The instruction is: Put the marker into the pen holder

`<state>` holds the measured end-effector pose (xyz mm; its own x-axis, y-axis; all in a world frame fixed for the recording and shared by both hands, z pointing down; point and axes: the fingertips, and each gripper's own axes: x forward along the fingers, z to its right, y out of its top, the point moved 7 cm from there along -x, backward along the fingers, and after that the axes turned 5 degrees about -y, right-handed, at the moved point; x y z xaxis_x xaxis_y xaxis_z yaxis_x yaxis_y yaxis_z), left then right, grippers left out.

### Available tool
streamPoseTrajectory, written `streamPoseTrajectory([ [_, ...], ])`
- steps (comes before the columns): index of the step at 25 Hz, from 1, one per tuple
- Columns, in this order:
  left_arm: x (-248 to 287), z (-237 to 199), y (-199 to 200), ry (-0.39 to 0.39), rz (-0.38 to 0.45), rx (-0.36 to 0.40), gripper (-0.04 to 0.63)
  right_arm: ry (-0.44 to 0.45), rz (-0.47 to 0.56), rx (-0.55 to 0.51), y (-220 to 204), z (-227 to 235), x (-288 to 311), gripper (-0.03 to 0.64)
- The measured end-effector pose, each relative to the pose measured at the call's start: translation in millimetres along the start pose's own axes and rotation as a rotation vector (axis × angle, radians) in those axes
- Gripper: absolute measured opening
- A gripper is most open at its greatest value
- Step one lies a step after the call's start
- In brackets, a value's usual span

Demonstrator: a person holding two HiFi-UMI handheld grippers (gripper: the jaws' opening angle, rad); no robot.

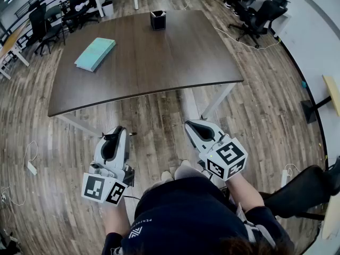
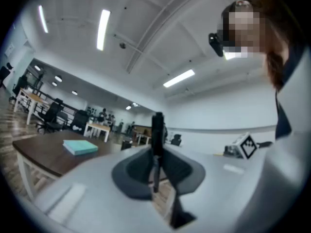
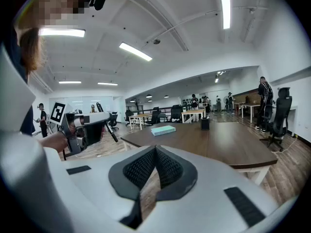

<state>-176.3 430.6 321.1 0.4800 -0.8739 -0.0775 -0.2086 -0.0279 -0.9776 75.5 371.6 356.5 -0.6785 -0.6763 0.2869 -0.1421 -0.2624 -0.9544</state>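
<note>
**Marker Held Well Short of Pen Holder**

The black marker (image 2: 157, 127) stands clamped in the left tongs (image 1: 119, 130), over the wooden floor (image 1: 159, 116). The right tongs (image 3: 155, 150) are closed and empty. The pen holder (image 1: 158, 20) sits far across the counter (image 1: 159, 62), well apart from a teal book (image 1: 94, 53).

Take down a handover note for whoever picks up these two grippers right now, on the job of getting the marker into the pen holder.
Left gripper: shut on the black marker, which stands upright between its jaws.
Right gripper: shut, nothing in it.
Pen holder: near the far edge of the table, well away from both grippers, which are held over the floor short of the near edge.
Done: marker is in the grip.
Left: bring the left gripper over the holder and release the marker into it.
</note>
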Motion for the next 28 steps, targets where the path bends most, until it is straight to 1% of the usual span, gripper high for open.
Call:
streamPoseTrajectory([
  [6, 3.5, -1.1, -8.6, -0.010, -0.023, -0.014, 0.044, 0.002, -0.023, 0.040, -3.2, 3.5, 9.9, 0.002],
  [9, 5.8, -6.5, -15.6, 0.000, -0.040, -0.037, 0.044, 0.020, -0.038, 0.063, -4.8, 4.8, 17.2, 0.002],
  [14, 22.0, -19.1, -23.2, 0.017, -0.055, -0.068, 0.044, 0.050, -0.060, 0.061, -2.1, 17.2, 38.5, 0.002],
  [18, 45.7, -32.6, -19.2, 0.025, -0.056, -0.066, 0.044, 0.077, -0.059, 0.059, 8.4, 31.0, 63.2, 0.002],
  [22, 77.7, -38.7, -17.7, 0.007, -0.076, -0.046, 0.044, 0.113, -0.056, 0.049, 17.8, 50.9, 82.2, 0.002],
  [28, 129.6, -43.9, -16.0, -0.006, -0.080, -0.019, 0.044, 0.162, -0.070, 0.018, 26.9, 86.8, 104.0, 0.002],
])
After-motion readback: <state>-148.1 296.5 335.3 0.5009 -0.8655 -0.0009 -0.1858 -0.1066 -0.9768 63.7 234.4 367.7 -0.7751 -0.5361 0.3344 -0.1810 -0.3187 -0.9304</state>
